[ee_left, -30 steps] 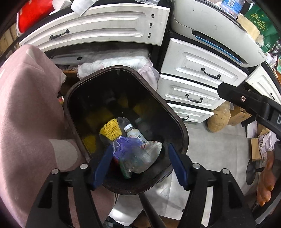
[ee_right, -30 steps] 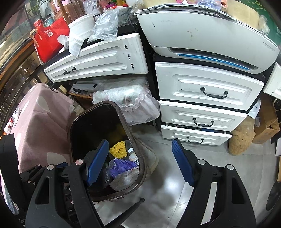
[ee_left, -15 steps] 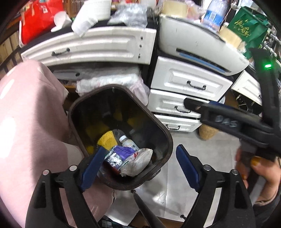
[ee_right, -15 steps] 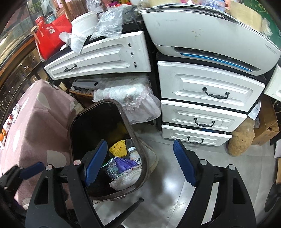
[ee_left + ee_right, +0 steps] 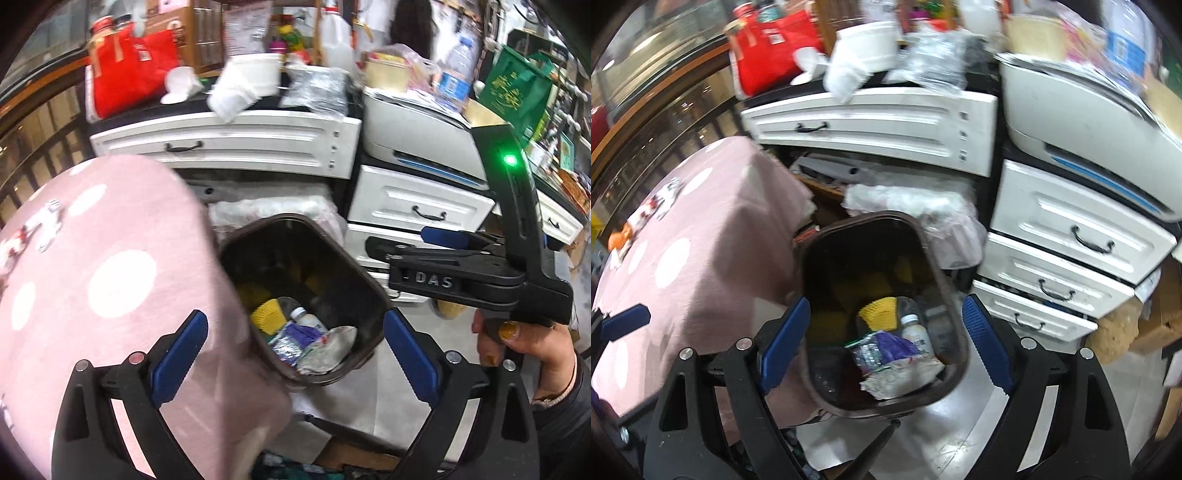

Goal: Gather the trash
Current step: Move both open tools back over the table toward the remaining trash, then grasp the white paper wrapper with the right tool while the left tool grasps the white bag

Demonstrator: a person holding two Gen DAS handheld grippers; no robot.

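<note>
1. Trash bin (image 5: 364, 295): dark brown, rounded-rectangular, open-topped, standing on the floor (image 5: 942, 435). Lies at 12 o'clock from both grippers, beside the pink cloth.

2. Bin contents, piled toward the near wall:
- yellow mesh sleeve (image 5: 879, 314), at 11 o'clock in the pile;
- small white-capped bottle (image 5: 916, 334), just beside the sleeve;
- purple wrapper (image 5: 892, 347), touching the bottle;
- clear crinkled packet (image 5: 866, 354), beside the purple wrapper;
- crumpled pale paper (image 5: 905, 378), nearest the bin's front wall.

3. Left gripper (image 5: 291, 358): black frame, blue pads. Jaws released and spread wide, nothing between them; held above the bin's near edge and the pink cloth.

4. Right gripper (image 5: 884, 345): same build. Jaws released and spread wide, empty; the bin's opening shows between them. In the left wrist view it appears at 3 o'clock, side-on, marked "DAS", with a green light lit on its upright, gripped by the right hand (image 5: 532, 339).

5. Pink cloth (image 5: 110, 266): white dots, draped over a worktop at 9 o'clock of the bin.

6. White drawer unit (image 5: 1063, 251): 3 drawers with dark handles, at 2 o'clock of the bin.

7. White printer (image 5: 1082, 103): on top of the drawer unit.

8. Long white drawer front (image 5: 871, 122): at 12 o'clock, beyond the bin.

9. Red bag (image 5: 129, 70): on the cluttered shelf top at 11 o'clock.

10. Green bag (image 5: 517, 88): at 2 o'clock, far right.
</note>
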